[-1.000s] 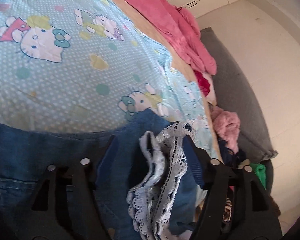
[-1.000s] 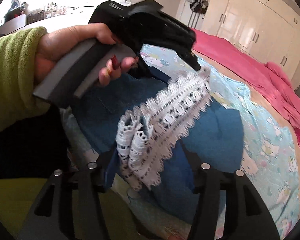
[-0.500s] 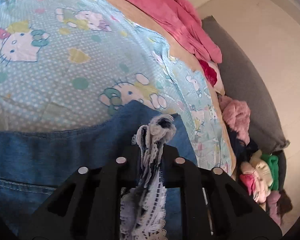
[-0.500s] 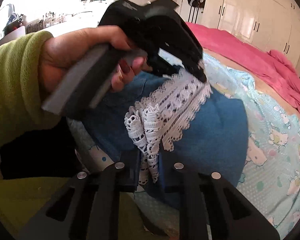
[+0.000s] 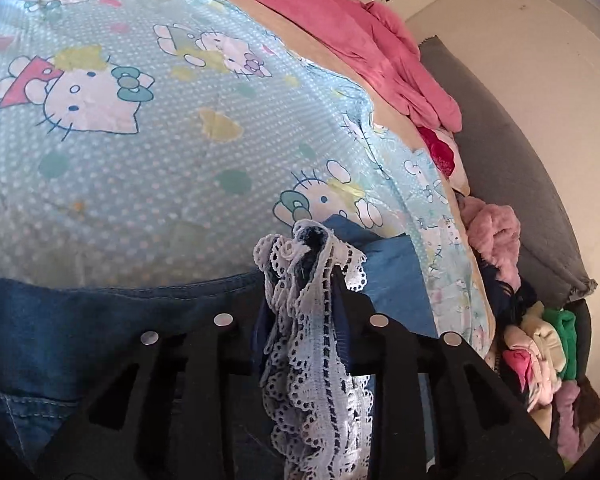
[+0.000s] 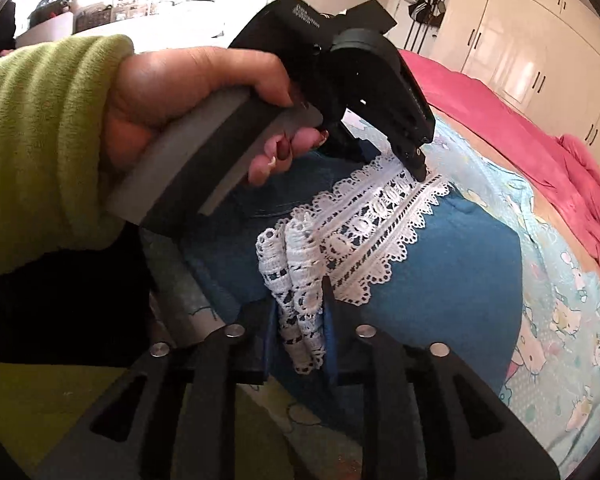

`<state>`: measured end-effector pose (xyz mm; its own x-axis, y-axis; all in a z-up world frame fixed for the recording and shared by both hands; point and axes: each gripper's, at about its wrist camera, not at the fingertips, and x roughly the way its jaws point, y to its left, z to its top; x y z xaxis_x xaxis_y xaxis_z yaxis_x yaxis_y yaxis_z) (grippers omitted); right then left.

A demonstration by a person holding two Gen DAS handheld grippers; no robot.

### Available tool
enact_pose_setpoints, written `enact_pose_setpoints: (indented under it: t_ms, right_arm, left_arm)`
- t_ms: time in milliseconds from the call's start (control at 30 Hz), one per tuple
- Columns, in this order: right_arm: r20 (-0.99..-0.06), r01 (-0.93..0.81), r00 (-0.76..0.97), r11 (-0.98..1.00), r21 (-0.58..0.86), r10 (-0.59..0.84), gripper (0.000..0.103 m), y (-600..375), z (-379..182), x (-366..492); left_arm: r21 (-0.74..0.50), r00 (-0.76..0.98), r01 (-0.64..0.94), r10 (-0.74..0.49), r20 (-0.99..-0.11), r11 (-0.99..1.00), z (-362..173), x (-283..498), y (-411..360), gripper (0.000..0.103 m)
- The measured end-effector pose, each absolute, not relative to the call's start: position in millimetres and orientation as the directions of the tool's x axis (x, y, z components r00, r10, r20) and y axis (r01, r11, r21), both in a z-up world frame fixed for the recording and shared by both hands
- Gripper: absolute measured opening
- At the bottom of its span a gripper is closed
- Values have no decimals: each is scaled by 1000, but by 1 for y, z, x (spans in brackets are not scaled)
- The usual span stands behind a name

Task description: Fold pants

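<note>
On cartoon-print bedsheet (image 5: 148,184), denim pants (image 6: 452,280), both grippers (image 5: 304,280) (image 6: 300,300) pinching lace hem (image 6: 380,216); pink blanket (image 5: 340,32) behind

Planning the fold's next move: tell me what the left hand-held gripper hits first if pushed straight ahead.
Beyond the lace hem pinched in the left hand-held gripper, probably the blue cartoon bedsheet; depth is unclear.

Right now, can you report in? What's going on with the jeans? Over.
Left gripper and right gripper both clamped on the white lace hem. Denim pants on the bed sheet. Nothing blocking.
</note>
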<state>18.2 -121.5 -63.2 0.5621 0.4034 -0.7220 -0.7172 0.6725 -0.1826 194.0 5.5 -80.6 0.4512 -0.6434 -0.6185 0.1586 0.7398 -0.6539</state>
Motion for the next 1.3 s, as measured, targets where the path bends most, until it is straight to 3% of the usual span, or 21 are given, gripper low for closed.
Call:
enact_pose_setpoints:
  t_ms: [100, 200, 367, 467, 533, 733, 833, 1033, 1300]
  right_arm:
    - [-729, -741, 491, 668, -63, 477, 34, -134, -54, 21]
    - [-708, -748, 402, 654, 111, 580, 50, -160, -41, 23]
    - [-686, -692, 468, 714, 107, 557, 50, -196, -24, 26]
    - [-694, -638, 492, 760, 124, 526, 49, -217, -20, 39]
    - [-713, -615, 480, 776, 141, 510, 36, -224, -24, 46]
    - [-795, -565, 446, 818, 106, 411, 34, -217, -50, 50]
    - [-830, -528, 454, 848, 44, 325, 26, -231, -67, 48]
    - [-816, -507, 444, 855, 111, 370, 26, -243, -67, 43]
    - [-717, -470, 554, 870, 152, 424, 28, -270, -14, 63]
  left_arm:
    - [-632, 471, 179, -630, -618, 754, -69, 189, 10, 35]
    - [-584, 509, 205, -595, -622, 786, -50, 177, 18, 35]
    - [-439, 565, 213, -477, -673, 873, -27, 139, 34, 33]
    - [-428, 559, 232, -480, -676, 873, -25, 108, 35, 19]
    - [-415, 545, 267, -492, -680, 870, -26, 90, 22, 15]
    - [-347, 455, 405, -515, -726, 846, -38, 60, -31, 15]
    - [-250, 434, 410, -429, -792, 877, -56, 59, -42, 14]
    - [-256, 436, 405, -432, -790, 878, -60, 55, -38, 14]
    - [-228, 514, 437, -450, -730, 870, -27, 48, -47, 14]
